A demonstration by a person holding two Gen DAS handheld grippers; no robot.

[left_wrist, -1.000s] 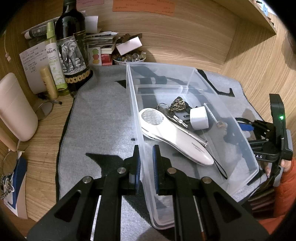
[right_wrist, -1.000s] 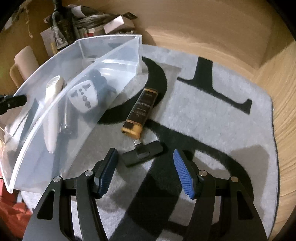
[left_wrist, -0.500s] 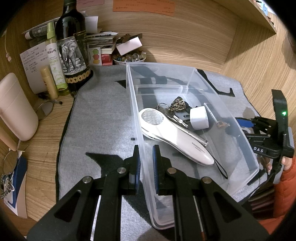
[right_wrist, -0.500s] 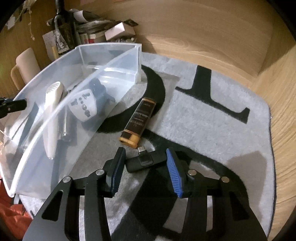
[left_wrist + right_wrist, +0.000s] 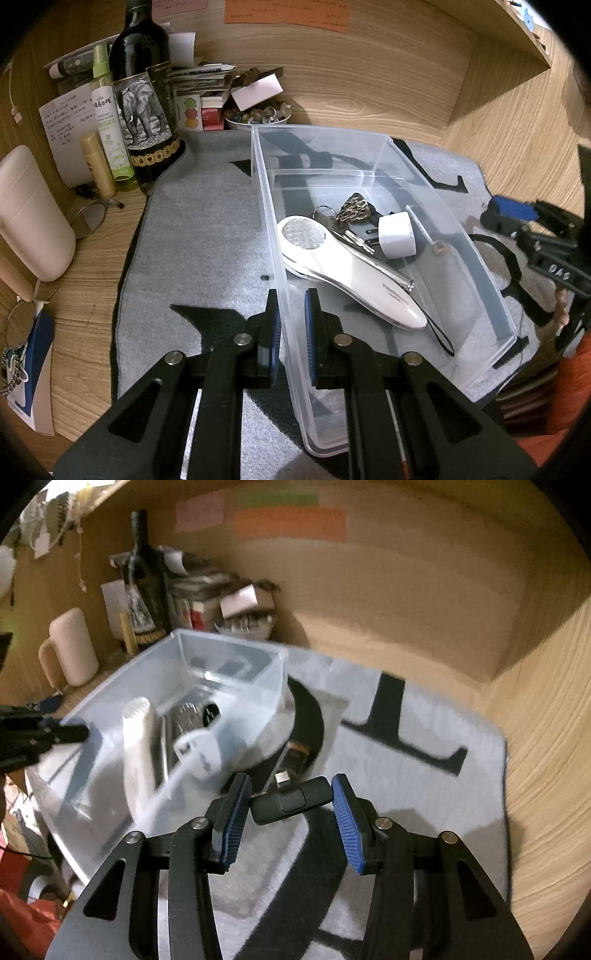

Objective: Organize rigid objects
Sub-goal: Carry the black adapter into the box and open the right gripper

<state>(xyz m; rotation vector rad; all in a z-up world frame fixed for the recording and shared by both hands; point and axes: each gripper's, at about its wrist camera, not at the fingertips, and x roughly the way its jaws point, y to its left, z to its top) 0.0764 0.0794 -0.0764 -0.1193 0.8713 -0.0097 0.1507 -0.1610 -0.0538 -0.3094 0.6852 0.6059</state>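
Note:
My left gripper is shut on the near left wall of a clear plastic bin on the grey mat. The bin holds a white handheld device, a white plug adapter and keys. My right gripper is shut on a small black USB-C adapter and holds it lifted above the mat, just right of the bin. A brown and black tube lies on the mat behind it. The right gripper also shows in the left wrist view.
A wine bottle, a spray bottle, a cream mug, papers and a bowl of trinkets crowd the back left. Wooden walls close in behind and to the right. Glasses lie left of the mat.
My right gripper closed on the black adapter and lifted it off the mat, swinging toward the bin. The left gripper has stayed clamped on the bin wall.

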